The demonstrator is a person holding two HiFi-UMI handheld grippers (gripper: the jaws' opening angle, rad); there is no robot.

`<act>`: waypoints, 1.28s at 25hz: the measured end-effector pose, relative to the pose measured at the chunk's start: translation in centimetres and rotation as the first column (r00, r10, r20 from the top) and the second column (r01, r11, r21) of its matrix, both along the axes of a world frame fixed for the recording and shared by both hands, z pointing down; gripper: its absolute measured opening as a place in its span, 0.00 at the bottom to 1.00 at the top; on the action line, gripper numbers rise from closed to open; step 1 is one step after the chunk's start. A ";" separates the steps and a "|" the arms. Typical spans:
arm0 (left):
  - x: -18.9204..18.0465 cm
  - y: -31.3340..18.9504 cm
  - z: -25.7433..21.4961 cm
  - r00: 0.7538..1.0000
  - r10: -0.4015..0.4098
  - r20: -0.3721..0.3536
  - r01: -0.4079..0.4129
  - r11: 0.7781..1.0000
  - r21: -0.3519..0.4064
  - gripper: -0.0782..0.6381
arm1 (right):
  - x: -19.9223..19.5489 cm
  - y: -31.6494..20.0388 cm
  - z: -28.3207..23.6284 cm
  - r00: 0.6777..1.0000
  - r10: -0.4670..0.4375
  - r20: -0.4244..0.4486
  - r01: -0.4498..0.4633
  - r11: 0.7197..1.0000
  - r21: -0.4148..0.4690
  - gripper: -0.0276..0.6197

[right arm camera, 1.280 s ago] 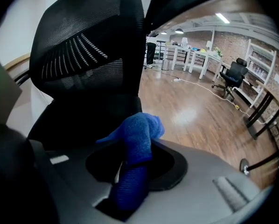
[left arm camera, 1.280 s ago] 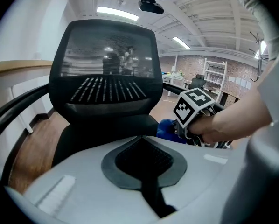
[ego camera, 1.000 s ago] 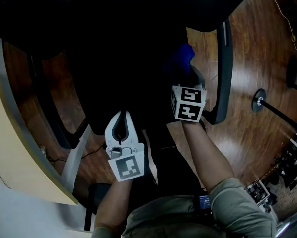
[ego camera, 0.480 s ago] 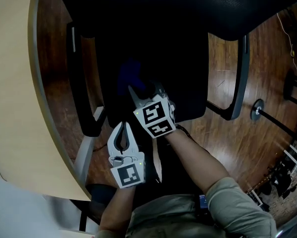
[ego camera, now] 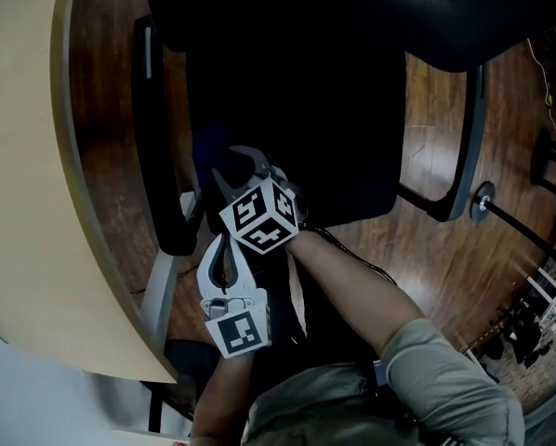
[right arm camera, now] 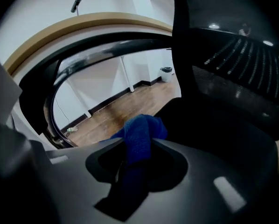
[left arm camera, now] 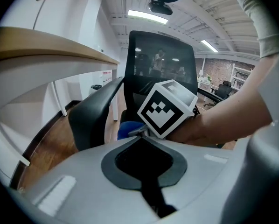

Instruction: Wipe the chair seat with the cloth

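Blue cloth (right arm camera: 144,125), bunched into a wad, is clamped between the jaws of the right tool (ego camera: 230,165); a fold pokes out past the tips and the rest trails back into the throat.

Right forearm (ego camera: 352,282) reaches in from the lower right and crosses toward the left side of the black chair seat (ego camera: 324,128). The tool is pitched steeply down and rolled, so its marker cube (ego camera: 259,216) shows one corner toward my head camera.

The cloth is at the seat's left edge, just beside the left armrest (ego camera: 159,137). The seat reads almost pure black from above, so I cannot say for certain that the cloth is pressed onto it; it looks at or very near the surface.

Left tool (left arm camera: 142,135) has its jaws together with nothing between them. It hangs off the seat's front left corner, just behind and below the right tool and angled downward, with the right tool's cube filling its view.

Pale wooden tabletop (ego camera: 27,175) curves along the left; brown wood floor (ego camera: 436,249) lies to the right.
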State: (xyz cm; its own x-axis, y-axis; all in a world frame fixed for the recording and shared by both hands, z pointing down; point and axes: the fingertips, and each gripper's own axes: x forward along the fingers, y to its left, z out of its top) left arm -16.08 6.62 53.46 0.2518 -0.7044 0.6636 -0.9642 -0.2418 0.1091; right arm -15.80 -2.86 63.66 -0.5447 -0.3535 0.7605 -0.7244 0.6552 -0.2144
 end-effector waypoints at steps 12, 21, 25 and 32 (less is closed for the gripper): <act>8.1 -2.1 -0.1 0.987 0.159 -0.021 -0.159 0.987 0.028 0.12 | 15.4 -1.1 0.8 0.950 0.294 -0.102 -0.296 0.955 -0.004 0.22; 16.6 -3.6 -1.7 0.939 0.342 -0.045 -0.340 0.939 0.048 0.12 | 31.6 0.2 -0.7 0.749 0.642 -0.165 -0.648 0.761 0.024 0.22; 19.4 -3.8 -1.4 0.917 0.396 -0.051 -0.393 0.918 0.057 0.12 | 37.1 2.4 -0.4 0.620 0.763 -0.184 -0.772 0.635 0.032 0.22; 23.3 -2.2 0.2 0.893 0.444 -0.074 -0.442 0.896 0.037 0.12 | 41.0 6.1 1.2 0.496 0.846 -0.199 -0.861 0.508 0.015 0.22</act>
State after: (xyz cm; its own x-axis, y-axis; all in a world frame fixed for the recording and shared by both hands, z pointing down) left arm 7.22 4.43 53.68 0.5912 -0.5200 0.6165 -0.7452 -0.6445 0.1711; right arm 25.19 3.28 64.87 0.1209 -0.5159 0.8481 -0.9476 -0.3145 -0.0563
